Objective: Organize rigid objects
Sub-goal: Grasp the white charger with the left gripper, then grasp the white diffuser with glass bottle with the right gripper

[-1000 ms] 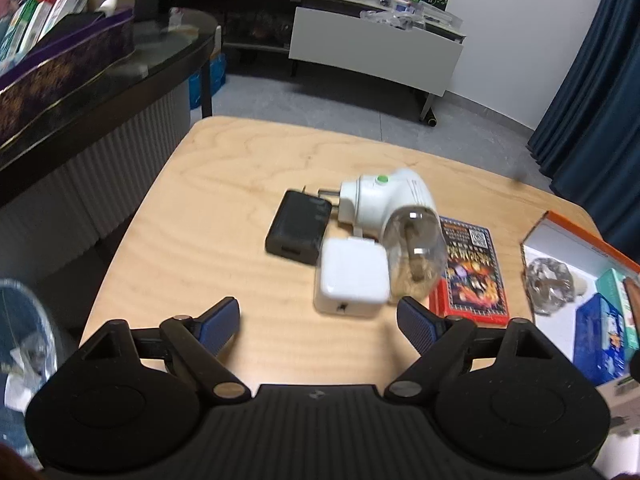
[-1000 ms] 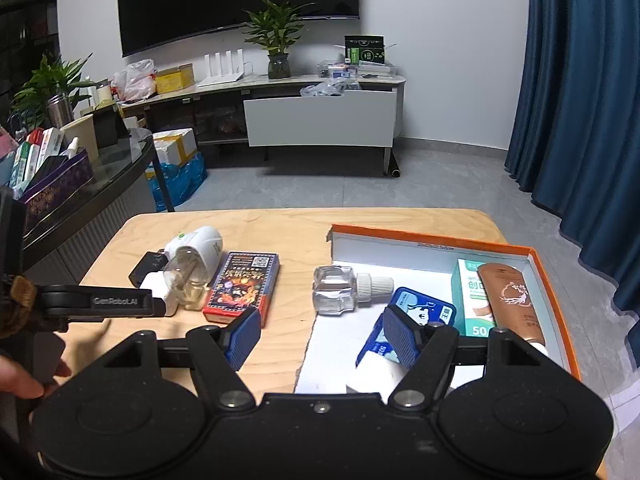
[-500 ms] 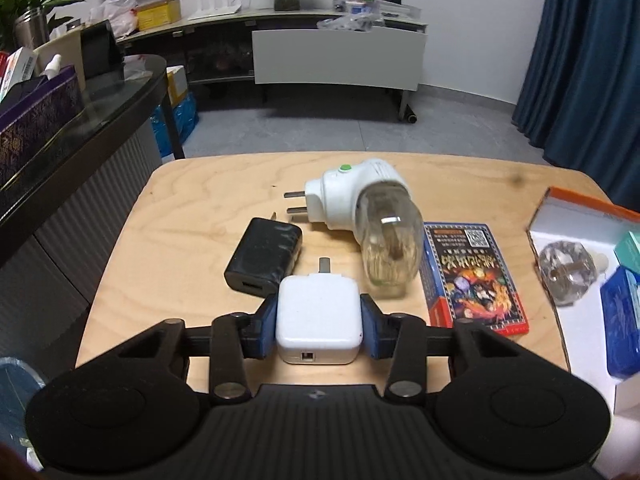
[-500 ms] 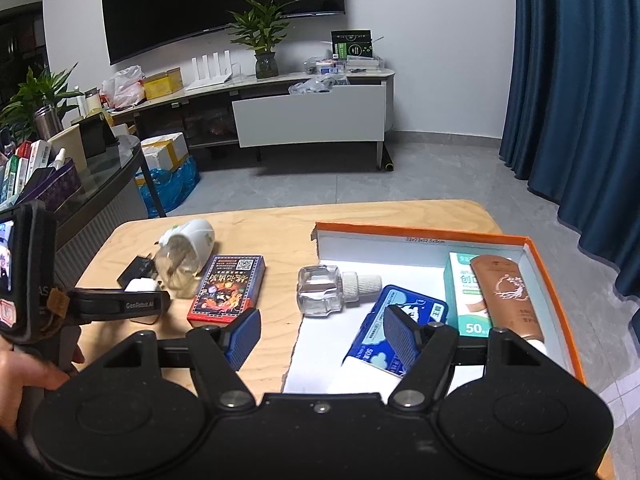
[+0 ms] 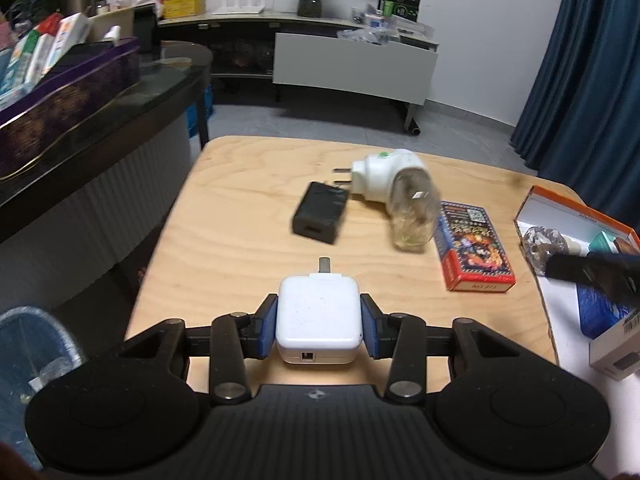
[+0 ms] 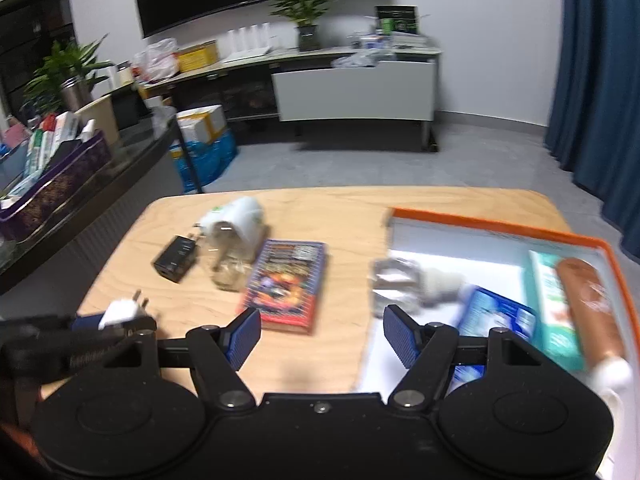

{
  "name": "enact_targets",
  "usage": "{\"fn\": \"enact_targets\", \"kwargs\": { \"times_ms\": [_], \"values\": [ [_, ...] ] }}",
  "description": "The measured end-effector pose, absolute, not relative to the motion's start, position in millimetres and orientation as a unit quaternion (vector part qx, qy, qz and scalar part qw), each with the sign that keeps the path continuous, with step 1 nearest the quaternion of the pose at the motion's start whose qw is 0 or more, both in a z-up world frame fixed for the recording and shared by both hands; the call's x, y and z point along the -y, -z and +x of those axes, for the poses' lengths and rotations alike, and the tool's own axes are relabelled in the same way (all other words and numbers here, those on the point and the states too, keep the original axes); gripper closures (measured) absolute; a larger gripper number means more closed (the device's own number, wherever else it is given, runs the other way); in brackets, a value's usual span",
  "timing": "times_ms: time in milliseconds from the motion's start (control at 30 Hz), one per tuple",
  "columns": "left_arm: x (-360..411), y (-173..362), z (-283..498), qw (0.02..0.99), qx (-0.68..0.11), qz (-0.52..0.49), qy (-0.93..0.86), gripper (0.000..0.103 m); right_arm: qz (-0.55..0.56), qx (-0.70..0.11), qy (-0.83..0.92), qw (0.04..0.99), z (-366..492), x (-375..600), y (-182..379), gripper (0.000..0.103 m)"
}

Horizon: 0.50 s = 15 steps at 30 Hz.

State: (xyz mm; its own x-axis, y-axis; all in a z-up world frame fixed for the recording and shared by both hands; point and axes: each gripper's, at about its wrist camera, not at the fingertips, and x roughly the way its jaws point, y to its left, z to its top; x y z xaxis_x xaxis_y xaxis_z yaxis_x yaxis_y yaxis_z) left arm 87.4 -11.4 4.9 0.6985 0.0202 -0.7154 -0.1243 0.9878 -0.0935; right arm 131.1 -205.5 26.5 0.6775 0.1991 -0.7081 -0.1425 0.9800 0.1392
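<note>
My left gripper [image 5: 319, 333] is shut on a white square charger [image 5: 319, 326], its blue pads pressed to both sides and its prong pointing away from me. The right wrist view shows that same charger [image 6: 120, 310] held near the table's left front. Still lying on the wooden table [image 5: 248, 240] are a black adapter [image 5: 320, 218], a white plug-in vaporizer with a clear bottle [image 5: 400, 192] and a red card box [image 5: 474, 254]. My right gripper [image 6: 322, 336] stands open and holds nothing, between the card box [image 6: 286, 284] and the orange-rimmed box [image 6: 500, 230].
The orange-rimmed box holds a clear bottle [image 6: 396, 280], a blue pack [image 6: 496, 316], a teal carton [image 6: 554, 300] and a brown tube [image 6: 592, 308]. A dark glass-topped counter [image 5: 100, 120] runs along the left. A blue-lined bin [image 5: 32, 344] sits below the table's left edge.
My left gripper went from open to shut on the white charger, then drew it back from the other items. The right gripper shifted left toward the gap beside the card box.
</note>
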Motion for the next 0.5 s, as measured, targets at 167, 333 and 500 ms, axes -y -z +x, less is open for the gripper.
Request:
{"fn": "enact_targets", "kwargs": {
  "times_ms": [167,333,500],
  "values": [
    [1,-7,80,0.921,-0.379,-0.075,-0.046,0.061,0.016,-0.391,-0.122,0.912,171,164,-26,0.022],
    [-4,-8,76,0.923,-0.374,-0.085,-0.037,0.061,-0.024,-0.419,-0.131,0.898,217,125,-9,0.017],
    [-7,-4,77,0.925,-0.368,-0.088,-0.034,0.06,-0.079,-0.45,-0.144,0.878,251,100,12,0.017]
  ]
}}
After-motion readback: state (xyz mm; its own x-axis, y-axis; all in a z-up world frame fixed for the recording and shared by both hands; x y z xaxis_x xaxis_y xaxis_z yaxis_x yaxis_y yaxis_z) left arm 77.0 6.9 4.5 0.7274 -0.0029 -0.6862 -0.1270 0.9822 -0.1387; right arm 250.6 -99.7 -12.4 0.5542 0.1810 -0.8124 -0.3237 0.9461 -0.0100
